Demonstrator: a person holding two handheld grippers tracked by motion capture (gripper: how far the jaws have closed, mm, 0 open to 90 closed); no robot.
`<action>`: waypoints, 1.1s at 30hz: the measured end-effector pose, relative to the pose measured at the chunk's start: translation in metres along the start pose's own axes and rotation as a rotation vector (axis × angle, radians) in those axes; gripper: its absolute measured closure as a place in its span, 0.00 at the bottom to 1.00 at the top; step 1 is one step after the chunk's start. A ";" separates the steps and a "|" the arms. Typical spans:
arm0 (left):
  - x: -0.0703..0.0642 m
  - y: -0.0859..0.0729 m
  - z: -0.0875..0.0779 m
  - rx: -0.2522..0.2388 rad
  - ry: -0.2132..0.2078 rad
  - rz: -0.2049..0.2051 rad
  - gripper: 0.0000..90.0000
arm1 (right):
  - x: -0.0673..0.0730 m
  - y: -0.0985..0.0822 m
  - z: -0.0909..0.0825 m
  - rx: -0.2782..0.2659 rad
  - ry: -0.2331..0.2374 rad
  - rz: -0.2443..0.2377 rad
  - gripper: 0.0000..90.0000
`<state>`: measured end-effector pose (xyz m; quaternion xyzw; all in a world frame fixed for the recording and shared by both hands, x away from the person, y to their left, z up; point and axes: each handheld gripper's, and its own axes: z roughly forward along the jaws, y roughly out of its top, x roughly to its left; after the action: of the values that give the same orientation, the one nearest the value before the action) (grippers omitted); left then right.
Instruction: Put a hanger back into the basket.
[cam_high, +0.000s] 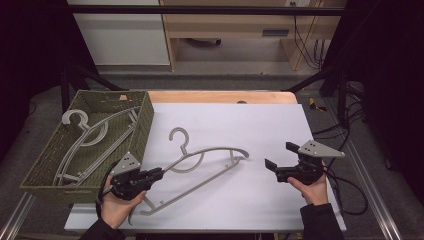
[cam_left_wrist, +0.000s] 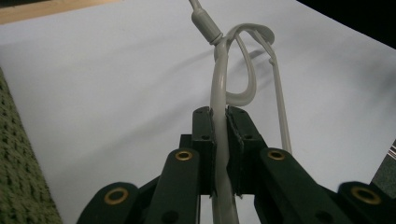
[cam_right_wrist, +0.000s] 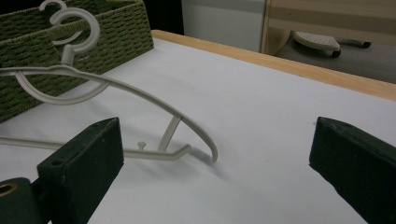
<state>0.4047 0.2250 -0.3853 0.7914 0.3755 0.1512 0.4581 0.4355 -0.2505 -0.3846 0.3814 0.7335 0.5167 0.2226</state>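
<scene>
1. Hanger on the white sheet, mid-table, its long axis running from near-left to far-right; the hook points to the far side, toward the basket.
2. Left gripper pinches the hanger's left shoulder. In the left gripper view the jaws are pressed on the pale bar, which runs on ahead to the hook neck.
3. Right gripper hovers just right of the hanger's right tip, jaws spread wide and holding nothing. In the right gripper view that curved tip lies ahead and to the left, between the jaws' line of sight and the basket.
4. My reading: the left hand is the one in control, and the basket sits just to its left, so a lift and swing that way looks likely.
5. Basket at the left edge, green and woven, already holding more hangers.
6. Sheet is flat, with bare wood showing along the far edge; beyond it a grey floor, dark frame bars and cabinets.
</scene>
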 end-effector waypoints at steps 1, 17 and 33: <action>-0.001 0.001 -0.002 -0.008 0.004 0.000 0.92 | 0.000 0.000 0.000 0.000 0.000 0.001 0.04; 0.013 0.034 -0.035 -0.103 0.114 0.080 0.91 | -0.001 0.001 -0.002 -0.005 -0.002 0.003 0.04; 0.048 0.073 -0.073 -0.176 0.210 0.123 0.91 | -0.002 0.001 -0.002 -0.010 -0.010 0.006 0.03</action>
<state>0.4283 0.2828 -0.2900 0.7495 0.3573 0.2935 0.4737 0.4353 -0.2529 -0.3829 0.3850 0.7285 0.5193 0.2267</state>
